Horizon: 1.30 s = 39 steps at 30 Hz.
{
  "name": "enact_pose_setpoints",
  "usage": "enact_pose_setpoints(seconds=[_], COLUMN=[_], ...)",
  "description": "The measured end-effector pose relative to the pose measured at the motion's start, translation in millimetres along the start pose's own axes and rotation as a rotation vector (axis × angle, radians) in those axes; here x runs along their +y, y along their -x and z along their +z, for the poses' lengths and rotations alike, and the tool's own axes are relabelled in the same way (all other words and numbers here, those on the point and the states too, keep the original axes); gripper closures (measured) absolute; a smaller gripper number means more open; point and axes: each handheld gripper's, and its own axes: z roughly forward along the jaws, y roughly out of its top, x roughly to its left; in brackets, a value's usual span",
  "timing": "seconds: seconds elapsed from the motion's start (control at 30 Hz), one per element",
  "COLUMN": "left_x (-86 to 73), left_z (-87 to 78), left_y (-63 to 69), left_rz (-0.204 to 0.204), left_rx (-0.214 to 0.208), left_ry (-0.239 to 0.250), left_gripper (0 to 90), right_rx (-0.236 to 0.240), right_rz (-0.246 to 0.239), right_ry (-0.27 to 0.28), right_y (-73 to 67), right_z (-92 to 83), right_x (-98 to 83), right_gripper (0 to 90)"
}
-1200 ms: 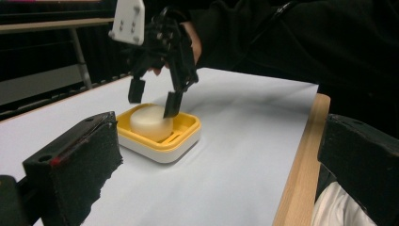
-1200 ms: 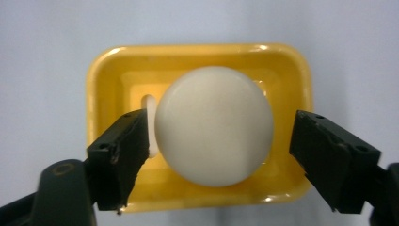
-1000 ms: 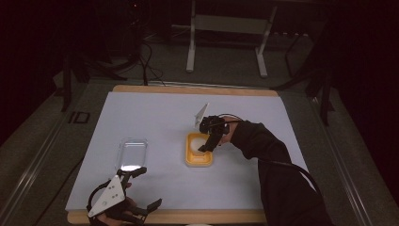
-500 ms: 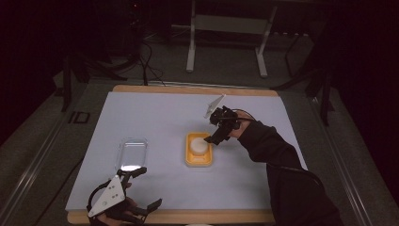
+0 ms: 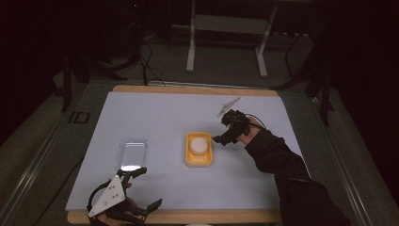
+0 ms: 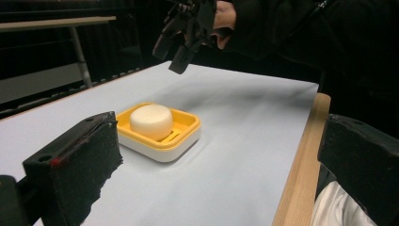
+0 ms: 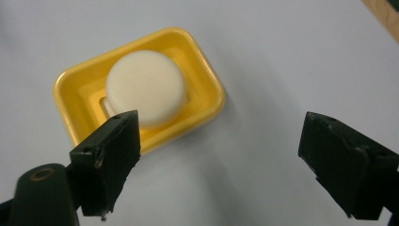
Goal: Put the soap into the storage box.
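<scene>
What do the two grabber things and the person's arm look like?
Both are black. The left gripper carries a grey three-cornered plate with small holes, and so does the right gripper. Their jaws are chunky black blocks. The person wears a dark long sleeve.

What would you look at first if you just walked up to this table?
The bright yellow dish in the middle of the pale table, with a round white soap sitting in it. Just right of it hangs the right gripper, jaws open and empty. A clear lid lies flat to the dish's left.

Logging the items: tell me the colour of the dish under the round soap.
Yellow dish, white base; clearest in the right gripper view.
</scene>
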Motion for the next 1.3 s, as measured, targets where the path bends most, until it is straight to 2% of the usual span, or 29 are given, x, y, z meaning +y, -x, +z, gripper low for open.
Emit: enact_pose_setpoints(seconds=[0.17, 0.2, 0.27, 0.33, 0.57, 0.77, 0.87, 1.1, 1.3], left_x=[-0.2, -0.2, -0.1, -0.1, -0.2, -0.2, -0.2, -0.3, -0.4], left_z=[0.4, 0.4, 0.3, 0.1, 0.4, 0.4, 0.4, 0.7, 0.7], left_y=[-0.1, -0.1, -0.1, -0.2, 0.0, 0.3, 0.3, 0.6, 0.6], left_rz=[0.000, 0.000, -0.001, -0.001, 0.000, 0.001, 0.002, 0.000, 0.000], left_rx=[0.000, 0.000, 0.001, 0.000, -0.001, -0.002, -0.002, -0.001, -0.001], left_ry=[-0.002, -0.002, -0.002, -0.002, -0.003, -0.003, -0.003, -0.003, -0.004], left_gripper=[0.1, 0.0, 0.0, 0.0, 0.0, 0.1, 0.0, 0.0, 0.1], right_rx=[-0.025, -0.017, -0.046, -0.034, -0.040, -0.051, -0.077, -0.118, -0.116], right_rz=[0.027, 0.032, 0.022, 0.021, 0.035, 0.089, 0.107, 0.184, 0.189], right_ry=[0.018, 0.018, 0.021, 0.027, 0.047, 0.070, 0.070, 0.149, 0.209], right_y=[-1.9, -2.8, -5.2, -6.5, -15.2, -20.8, -22.0, -26.9, -34.1], right_z=[-3.2, -4.0, -5.3, -7.2, -13.2, -17.4, -18.8, -26.3, -38.5], right_x=[-9.7, -11.9, -15.5, -19.9, -37.4, -54.0, -64.6, -89.4, -105.1], right_gripper=[13.2, 13.2, 13.1, 12.7, 12.5, 13.0, 13.7, 13.6, 13.8])
